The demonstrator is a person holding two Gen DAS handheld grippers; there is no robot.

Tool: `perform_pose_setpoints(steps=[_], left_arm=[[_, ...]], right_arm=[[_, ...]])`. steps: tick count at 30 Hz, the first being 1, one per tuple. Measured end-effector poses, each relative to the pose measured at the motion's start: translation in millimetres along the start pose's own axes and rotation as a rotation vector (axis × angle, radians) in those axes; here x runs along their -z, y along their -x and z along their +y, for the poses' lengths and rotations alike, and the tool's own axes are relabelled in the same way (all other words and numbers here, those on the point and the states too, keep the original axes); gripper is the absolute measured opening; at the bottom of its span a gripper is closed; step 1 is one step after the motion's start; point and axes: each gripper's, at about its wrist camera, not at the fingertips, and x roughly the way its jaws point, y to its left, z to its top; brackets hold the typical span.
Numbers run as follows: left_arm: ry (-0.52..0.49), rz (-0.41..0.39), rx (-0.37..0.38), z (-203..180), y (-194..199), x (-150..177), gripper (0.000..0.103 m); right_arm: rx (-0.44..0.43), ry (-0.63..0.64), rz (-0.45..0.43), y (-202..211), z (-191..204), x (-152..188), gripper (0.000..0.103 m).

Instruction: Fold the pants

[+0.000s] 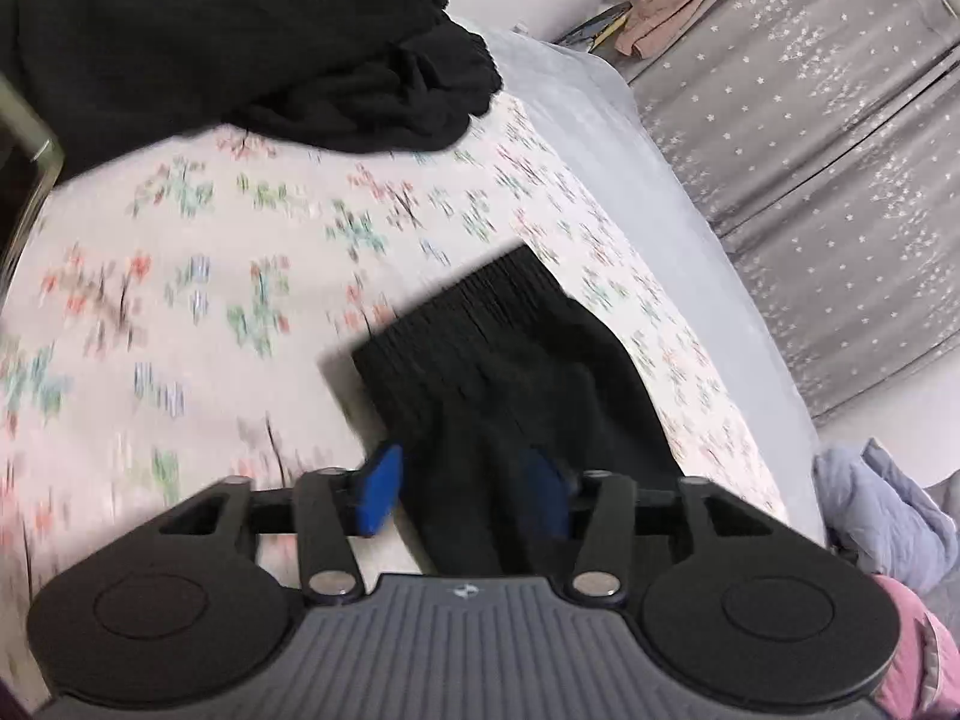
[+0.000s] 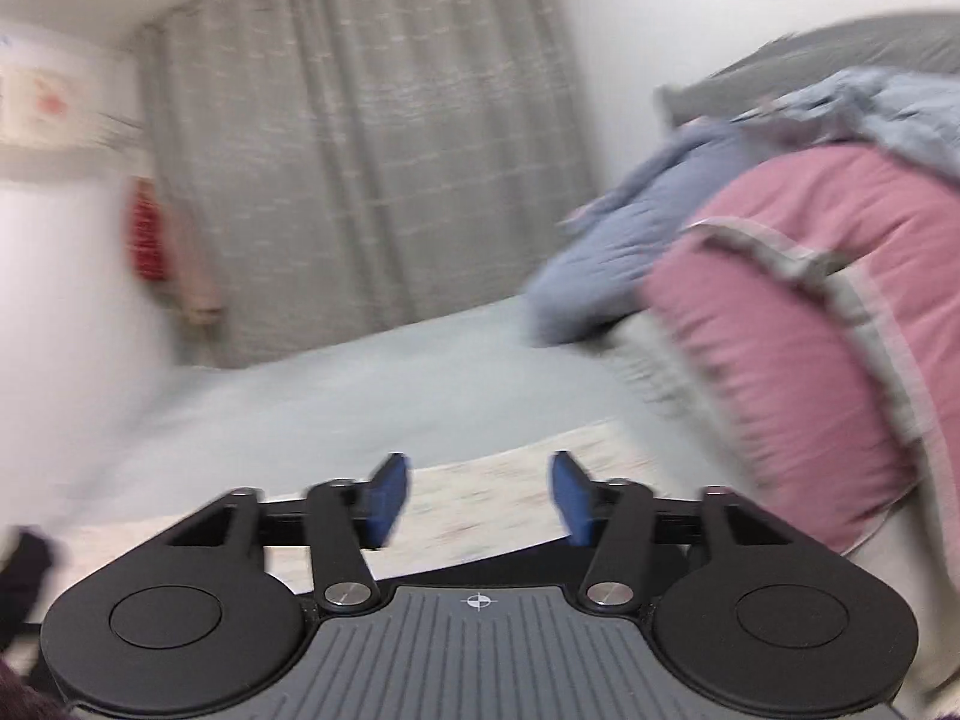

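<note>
Both tongs stand released, blue pads apart. Left tongs (image 1: 462,495) hang over the folded black pants (image 1: 516,384), a soft ribbed rectangle with a gathered waistband at its far end; the cloth passes between the pads, the right pad dim against it, and whether it touches I cannot tell. Right tongs (image 2: 480,498) hold nothing. The pants lie on the floral sheet (image 1: 210,300) of the bed. Beyond the pants, a second black garment (image 1: 252,60) lies crumpled. To the right of the pants sit one plump pink pillow (image 2: 792,348) and one rumpled blue-grey quilt (image 2: 648,228). Farthest, grey star-dotted curtains (image 1: 828,168).
</note>
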Motion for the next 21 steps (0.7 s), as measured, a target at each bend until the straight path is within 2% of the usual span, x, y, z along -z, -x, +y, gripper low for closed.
perform_pose_setpoints(steps=[2,5,6,9,10,11,12,13,14,16,18,19,21], left_arm=[[-0.006,-0.012,-0.047,-0.2,-18.8,-5.8,0.077],[0.007,0.032,-0.032,5.5,-40.1,-8.5,0.077],[0.018,0.032,-0.026,6.4,-45.7,-8.6,0.077],[0.003,-0.023,-0.018,6.6,-49.5,-14.2,0.075],[-0.002,-0.038,-0.018,6.0,-48.1,-13.4,0.071],[-0.010,-0.044,-0.019,4.9,-50.2,-12.5,0.059],[-0.026,-0.046,-0.030,3.9,-50.1,-10.8,0.051],[-0.057,-0.050,-0.046,-4.1,-53.9,-6.8,0.043],[-0.084,-0.059,-0.059,-8.1,-54.5,-4.8,0.039],[-0.105,-0.061,-0.058,-7.5,-53.2,-5.3,0.038],[-0.103,-0.055,-0.041,-2.5,-51.5,-11.4,0.037],[-0.112,-0.046,-0.043,-1.4,-57.0,-15.7,0.037],[-0.156,-0.030,-0.063,-3.8,-60.8,-15.8,0.037]], right_arm=[[-0.063,0.029,0.068,0.3,25.2,18.6,0.071],[-0.145,0.131,0.177,-16.7,68.4,74.8,0.071],[-0.191,0.162,0.213,-24.8,83.8,96.2,0.071],[-0.363,0.260,0.393,-54.6,139.2,164.1,0.070],[-0.405,0.325,0.446,-63.3,161.5,184.6,0.067],[-0.444,0.402,0.493,-72.0,185.4,204.1,0.066],[-0.471,0.476,0.519,-78.5,205.2,218.9,0.066],[-0.494,0.546,0.521,-82.6,223.7,231.8,0.066],[-0.518,0.600,0.514,-89.9,239.7,242.6,0.066],[-0.545,0.627,0.531,-114.5,257.1,255.8,0.066],[-0.508,0.655,0.609,-139.8,266.7,273.4,0.065],[-0.492,0.672,0.590,-147.1,264.5,278.0,0.065],[-0.479,0.621,0.580,-148.7,252.0,272.5,0.065]])
